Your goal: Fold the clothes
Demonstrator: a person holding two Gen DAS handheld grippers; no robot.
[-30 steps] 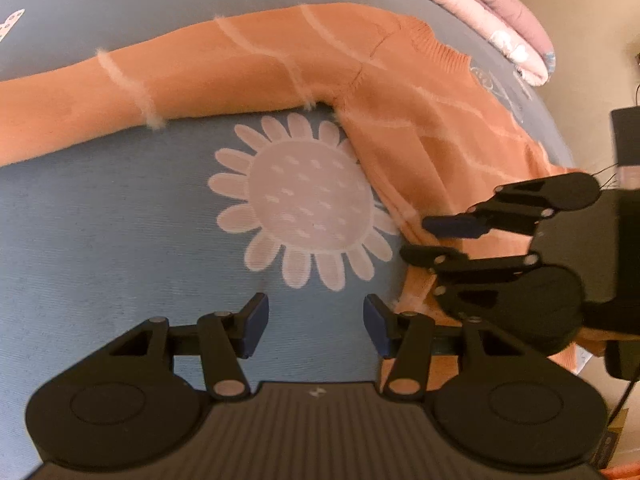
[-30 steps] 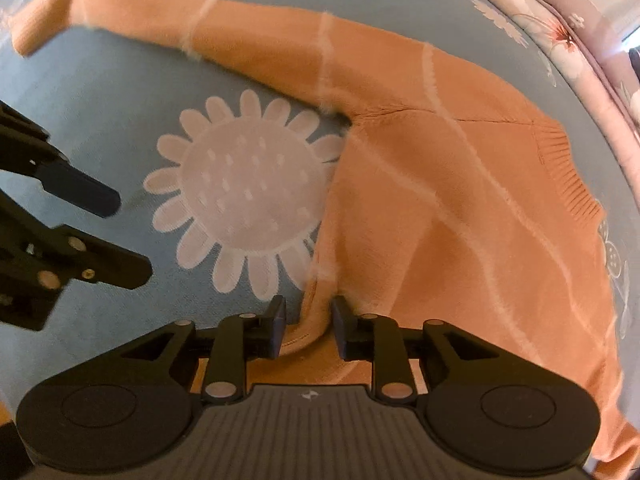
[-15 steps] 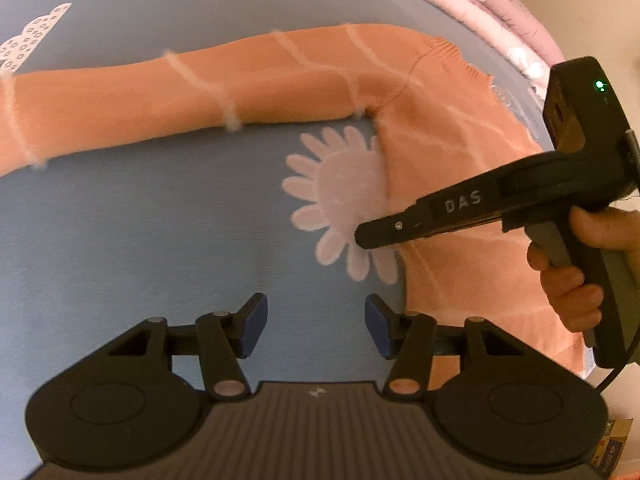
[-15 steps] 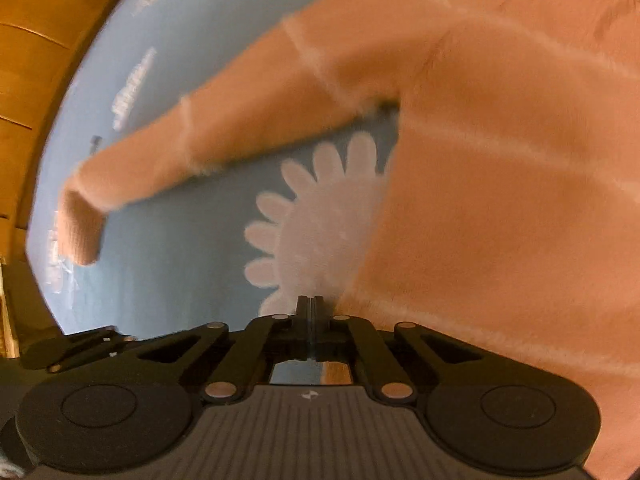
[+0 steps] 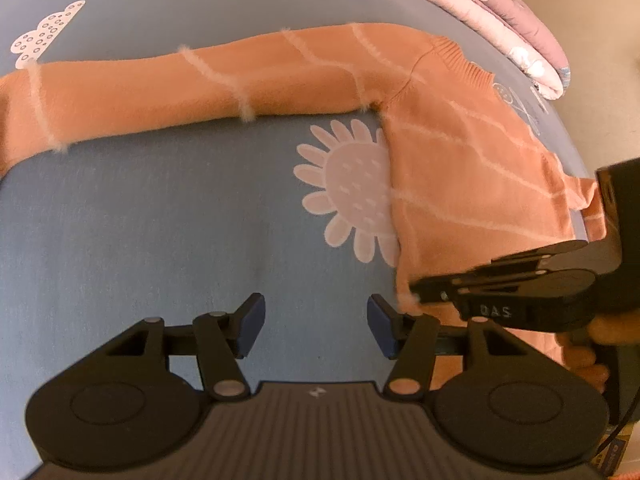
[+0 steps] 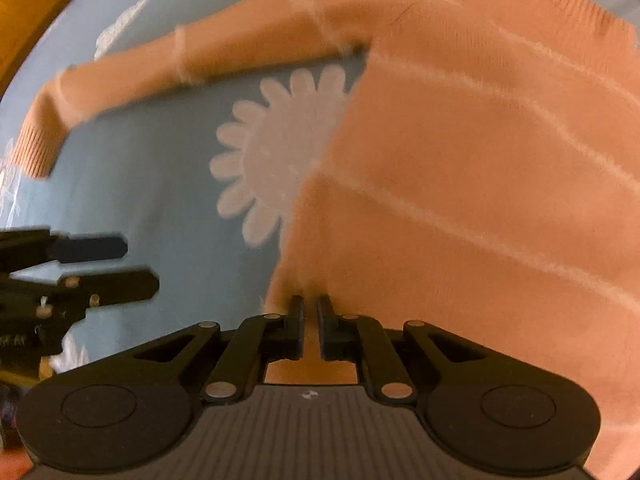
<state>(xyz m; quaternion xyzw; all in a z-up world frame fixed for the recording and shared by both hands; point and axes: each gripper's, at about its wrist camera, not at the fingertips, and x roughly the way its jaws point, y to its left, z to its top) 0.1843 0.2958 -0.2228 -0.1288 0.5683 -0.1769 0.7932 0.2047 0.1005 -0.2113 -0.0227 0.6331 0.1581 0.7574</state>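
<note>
Right gripper (image 6: 310, 312) is pinching the near-left bottom corner of the orange sweater (image 6: 460, 152), fingers nearly together on the knit. Left gripper (image 5: 316, 320) is hovering half open over the blue sheet (image 5: 140, 220), holding nothing. Sweater is lying flat, sleeve (image 5: 180, 84) stretching far left, body right, partly covering the sunflower print (image 5: 348, 196).

Warm, dim indoor light, heavy fisheye bending at the edges, motion blur across the right wrist view.

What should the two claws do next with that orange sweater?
Probably lift the side edge of the orange sweater and carry it across the body. The right claw is pinched shut on that edge, while the left claw hangs open over bare blue sheet.
</note>
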